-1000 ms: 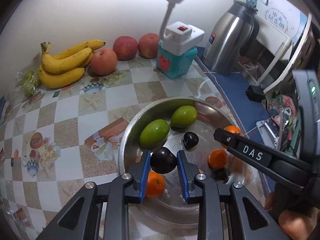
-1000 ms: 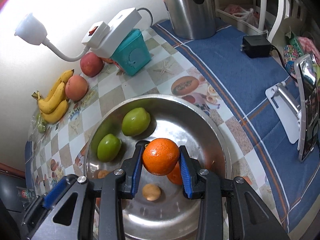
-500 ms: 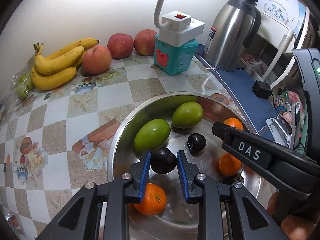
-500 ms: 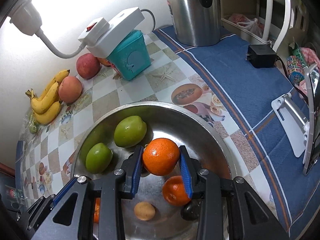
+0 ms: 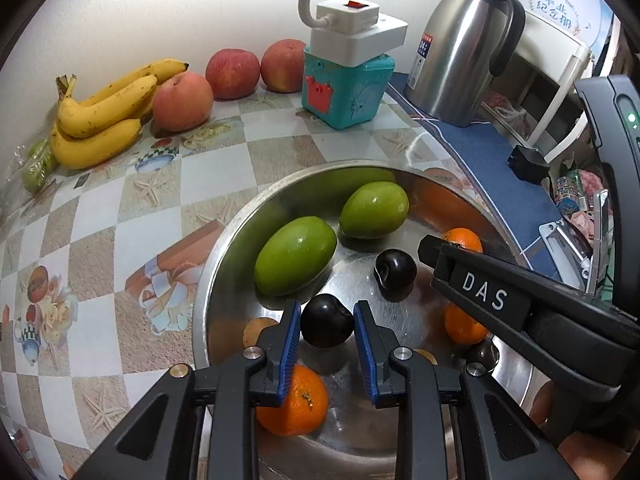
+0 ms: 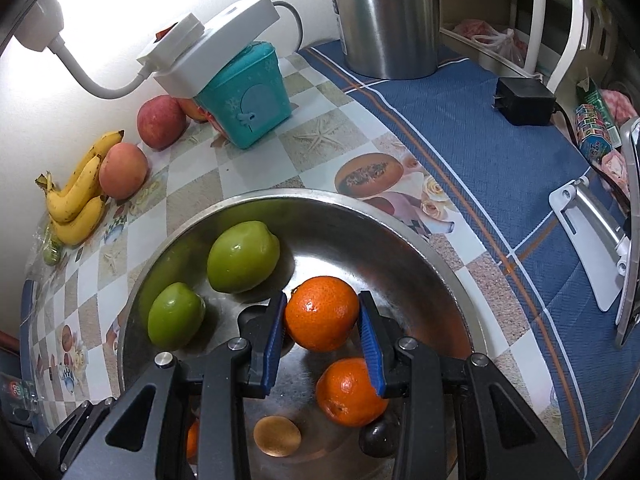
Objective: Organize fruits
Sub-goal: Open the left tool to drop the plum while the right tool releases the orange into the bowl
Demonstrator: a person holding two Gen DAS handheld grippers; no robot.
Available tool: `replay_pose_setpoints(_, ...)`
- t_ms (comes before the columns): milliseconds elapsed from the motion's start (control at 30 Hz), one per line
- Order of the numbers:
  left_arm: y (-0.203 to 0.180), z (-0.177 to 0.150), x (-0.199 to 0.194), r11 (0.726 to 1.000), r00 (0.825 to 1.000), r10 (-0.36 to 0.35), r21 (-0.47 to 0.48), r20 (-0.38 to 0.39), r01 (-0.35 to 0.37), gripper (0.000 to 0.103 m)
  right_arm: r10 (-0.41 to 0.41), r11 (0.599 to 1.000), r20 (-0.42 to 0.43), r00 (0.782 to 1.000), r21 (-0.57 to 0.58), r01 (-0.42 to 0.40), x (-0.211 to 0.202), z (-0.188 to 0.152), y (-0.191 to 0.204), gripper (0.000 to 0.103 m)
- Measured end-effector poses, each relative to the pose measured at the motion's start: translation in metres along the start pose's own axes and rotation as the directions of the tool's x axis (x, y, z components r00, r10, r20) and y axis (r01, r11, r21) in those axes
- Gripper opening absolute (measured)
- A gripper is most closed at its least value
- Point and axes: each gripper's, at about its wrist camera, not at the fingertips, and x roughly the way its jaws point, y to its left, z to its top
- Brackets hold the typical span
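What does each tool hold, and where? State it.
Left tool grips a dark plum by its sides; right tool grips an orange by its sides.

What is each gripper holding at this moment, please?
Left gripper: shut on the dark plum, above the metal bowl.
Right gripper: shut on the orange, above the same bowl.

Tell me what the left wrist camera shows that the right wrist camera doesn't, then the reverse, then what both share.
Only the left view: the left gripper shut on a dark plum, a second plum, and the right gripper from the side. Only the right view: the right gripper shut on an orange between its pads. Both: the metal bowl, two green fruits, bananas, the teal box and the steel kettle.
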Motion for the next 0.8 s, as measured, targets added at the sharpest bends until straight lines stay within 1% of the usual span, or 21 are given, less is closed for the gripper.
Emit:
replay_pose_setpoints(300,0.002,-0.0004,0.0031,1.0,1.0,0.006,-0.009,-0.01,-0.006,0.033,-0.01,1.0,-0.022,1.0,0.016,0.01,0.0056,-0.0025,-0.0015,0.037)
replay_pose_setpoints(600,0.0006,0.0006,-0.0004,1.0,1.0,-0.004,-0.003,-0.002,0.004,0.049,-0.018,1.0,-0.04,0.999,0.005,0.018,0.0097,-0.0035,-0.0013,0.038)
replay_pose_setpoints(667,0.0005,0.0013,-0.002,1.0,1.0,-0.007,-0.003,0.001,0.007,0.057,-0.019,1.0,-0.034,0.999,-0.002,0.019,0.0079,-0.0025,-0.0002,0.039)
replay_pose_setpoints(733,0.001,0.0021,-0.004,1.0,1.0,0.0,-0.003,0.007,0.0,0.062,-0.019,1.0,-0.03,0.999,-0.007,0.018,0.0054,-0.0011,0.0005,0.044)
replay_pose_setpoints(800,0.0022,0.0033,-0.0062,1.0,1.0,0.001,-0.009,0.011,-0.001,0.062,-0.023,1.0,-0.021,1.0,-0.009,0.022,0.0021,0.0001,0.0007,0.047)
